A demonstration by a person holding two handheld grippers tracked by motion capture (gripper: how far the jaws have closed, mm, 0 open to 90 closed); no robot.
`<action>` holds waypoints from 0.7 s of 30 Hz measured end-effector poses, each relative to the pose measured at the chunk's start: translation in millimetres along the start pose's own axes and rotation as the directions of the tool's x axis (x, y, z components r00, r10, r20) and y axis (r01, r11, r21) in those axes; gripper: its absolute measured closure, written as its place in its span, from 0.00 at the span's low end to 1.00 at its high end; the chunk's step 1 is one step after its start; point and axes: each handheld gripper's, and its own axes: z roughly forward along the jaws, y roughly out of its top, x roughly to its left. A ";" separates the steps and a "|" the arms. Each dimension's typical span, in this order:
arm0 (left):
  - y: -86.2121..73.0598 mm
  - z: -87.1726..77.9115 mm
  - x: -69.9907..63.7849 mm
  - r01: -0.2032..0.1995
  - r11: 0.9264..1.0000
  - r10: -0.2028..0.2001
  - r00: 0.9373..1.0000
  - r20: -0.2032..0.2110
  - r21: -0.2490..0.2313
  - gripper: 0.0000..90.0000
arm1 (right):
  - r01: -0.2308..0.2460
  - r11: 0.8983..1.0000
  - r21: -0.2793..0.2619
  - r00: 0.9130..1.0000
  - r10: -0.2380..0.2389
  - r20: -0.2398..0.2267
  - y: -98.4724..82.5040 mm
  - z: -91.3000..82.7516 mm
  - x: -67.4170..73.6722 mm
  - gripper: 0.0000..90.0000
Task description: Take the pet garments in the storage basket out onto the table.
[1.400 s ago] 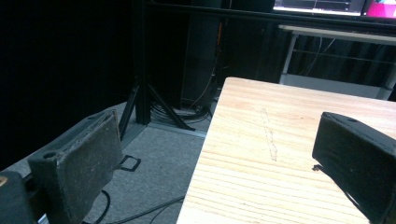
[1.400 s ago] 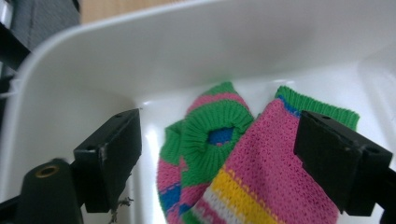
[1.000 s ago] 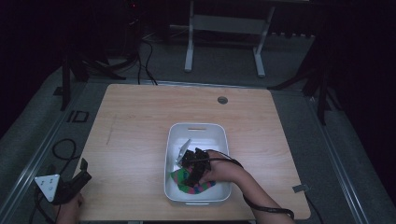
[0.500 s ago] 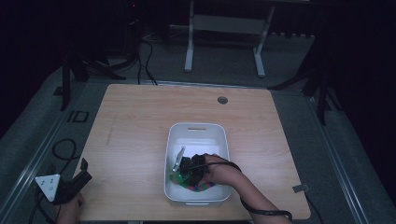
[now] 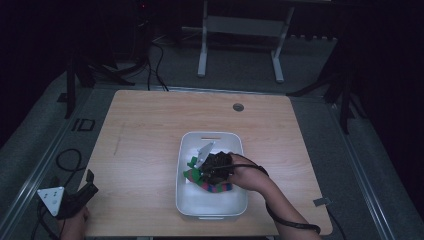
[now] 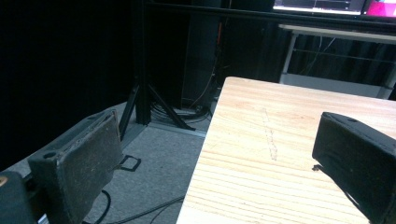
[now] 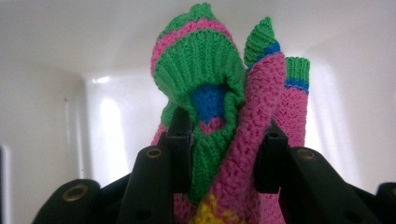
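Right gripper view shows your right gripper with its jaws just closed tight on a knitted glove: ribbed wool in pink, green and blue, with some yellow low down. It hangs inside the smooth white plastic tub on the pale wooden table. Your left gripper stands wide, holding nothing, at the table's corner.

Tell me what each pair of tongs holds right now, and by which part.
The right tongs have just closed on bunched folds of the pink, green and blue knitted cloth, over the white plastic tub. The left tongs stand open, holding nothing.
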 end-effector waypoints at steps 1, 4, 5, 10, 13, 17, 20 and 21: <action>0.0 -0.1 0.0 0.000 1.000 0.000 1.000 0.000 0.000 0.02 | 0.000 1.000 -0.009 1.000 0.000 0.007 1.9 -5.3 -0.5 0.73; 0.0 -0.1 0.0 0.000 1.000 0.000 1.000 0.000 0.000 0.02 | 0.009 0.999 -0.041 1.000 -0.008 0.023 7.6 -20.4 -2.5 0.73; 0.0 -0.1 0.0 0.001 1.000 -0.001 1.000 0.000 0.000 0.02 | 0.018 0.997 -0.079 0.999 -0.015 0.047 13.4 -36.8 -4.4 0.73; 0.0 -0.1 0.3 0.002 1.000 -0.002 1.000 0.001 -0.001 0.02 | 0.021 0.991 -0.130 0.996 -0.009 0.087 22.4 -66.7 -9.2 0.73; 0.0 -0.2 0.5 0.001 1.000 -0.001 1.000 0.002 0.001 0.02 | 0.014 0.989 -0.144 0.995 0.001 0.099 23.2 -73.8 -12.0 0.73; 0.0 -0.3 0.4 0.002 1.000 -0.002 1.000 0.002 0.000 0.02 | 0.007 0.988 -0.152 0.994 0.010 0.111 20.2 -82.8 -15.2 0.73; 0.0 -0.2 0.2 0.001 1.000 -0.001 1.000 0.001 -0.001 0.02 | -0.007 0.987 -0.158 0.991 0.027 0.129 13.7 -91.4 -19.6 0.73; 0.0 -0.2 0.2 0.000 1.000 0.000 1.000 0.001 -0.001 0.02 | -0.014 0.987 -0.161 0.990 0.036 0.135 11.1 -94.6 -21.2 0.73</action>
